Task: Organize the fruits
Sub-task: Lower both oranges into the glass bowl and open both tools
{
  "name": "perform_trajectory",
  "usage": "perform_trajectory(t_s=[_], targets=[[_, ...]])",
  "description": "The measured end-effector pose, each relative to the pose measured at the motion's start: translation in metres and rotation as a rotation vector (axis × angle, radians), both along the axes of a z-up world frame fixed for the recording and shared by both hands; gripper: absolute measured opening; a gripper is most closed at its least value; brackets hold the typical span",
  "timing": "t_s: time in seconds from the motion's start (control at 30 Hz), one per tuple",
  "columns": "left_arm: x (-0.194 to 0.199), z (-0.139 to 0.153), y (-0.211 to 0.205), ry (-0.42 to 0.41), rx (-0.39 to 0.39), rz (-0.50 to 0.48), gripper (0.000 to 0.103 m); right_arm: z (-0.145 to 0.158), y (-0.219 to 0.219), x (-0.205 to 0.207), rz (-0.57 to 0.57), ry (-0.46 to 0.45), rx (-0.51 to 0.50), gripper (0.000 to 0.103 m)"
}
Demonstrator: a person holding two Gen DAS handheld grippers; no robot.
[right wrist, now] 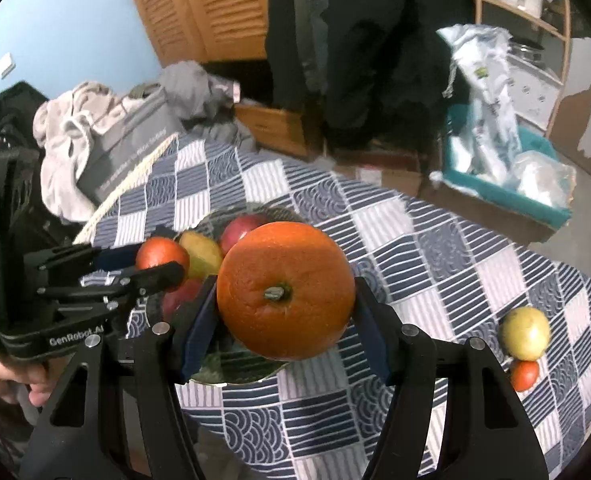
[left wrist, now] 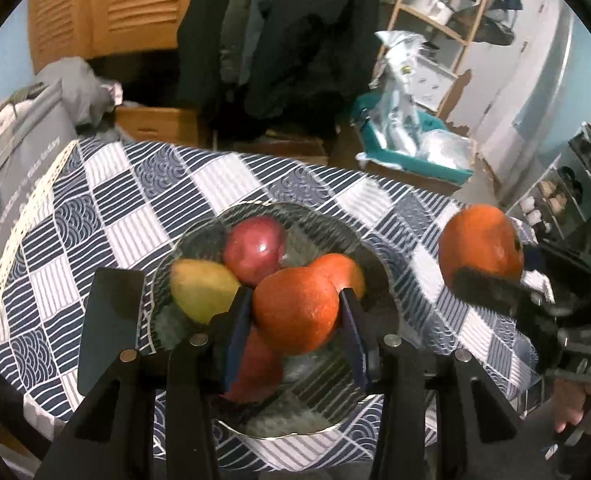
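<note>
checkered tablecloth point(left wrist: 135, 200), louvered wooden doors point(right wrist: 215, 8), teal bin point(left wrist: 411, 152), wooden shelf point(left wrist: 447, 12)

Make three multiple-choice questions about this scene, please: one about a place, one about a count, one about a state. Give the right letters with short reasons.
1. Where does the yellow-green fruit outside the bowl lie?
A. on the tablecloth
B. in the teal box
C. on the shelf

2. How many grippers hold an orange?
A. none
B. one
C. two

3. How is the glass bowl?
A. empty
B. holding fruit
C. upside down

Answers:
1 A, it rests on the checked tablecloth.
2 C, the left gripper and the right gripper each clamp one.
3 B, a red apple lies inside.
</note>
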State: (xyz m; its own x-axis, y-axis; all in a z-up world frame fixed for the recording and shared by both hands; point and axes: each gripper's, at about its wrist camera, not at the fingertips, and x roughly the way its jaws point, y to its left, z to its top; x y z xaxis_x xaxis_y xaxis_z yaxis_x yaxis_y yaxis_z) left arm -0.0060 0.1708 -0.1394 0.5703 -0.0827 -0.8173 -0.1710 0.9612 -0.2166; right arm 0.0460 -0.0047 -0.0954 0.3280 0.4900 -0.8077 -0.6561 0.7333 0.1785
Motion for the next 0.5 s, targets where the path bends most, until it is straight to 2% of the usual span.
perform_trajectory(t_s=[0.5], targets=[[0.004, -0.035, 0.018, 0.108, -0.005, 0.051, 0.045, -0.056, 0.038, -0.01, 0.085, 0.091, -0.095, 0.065]])
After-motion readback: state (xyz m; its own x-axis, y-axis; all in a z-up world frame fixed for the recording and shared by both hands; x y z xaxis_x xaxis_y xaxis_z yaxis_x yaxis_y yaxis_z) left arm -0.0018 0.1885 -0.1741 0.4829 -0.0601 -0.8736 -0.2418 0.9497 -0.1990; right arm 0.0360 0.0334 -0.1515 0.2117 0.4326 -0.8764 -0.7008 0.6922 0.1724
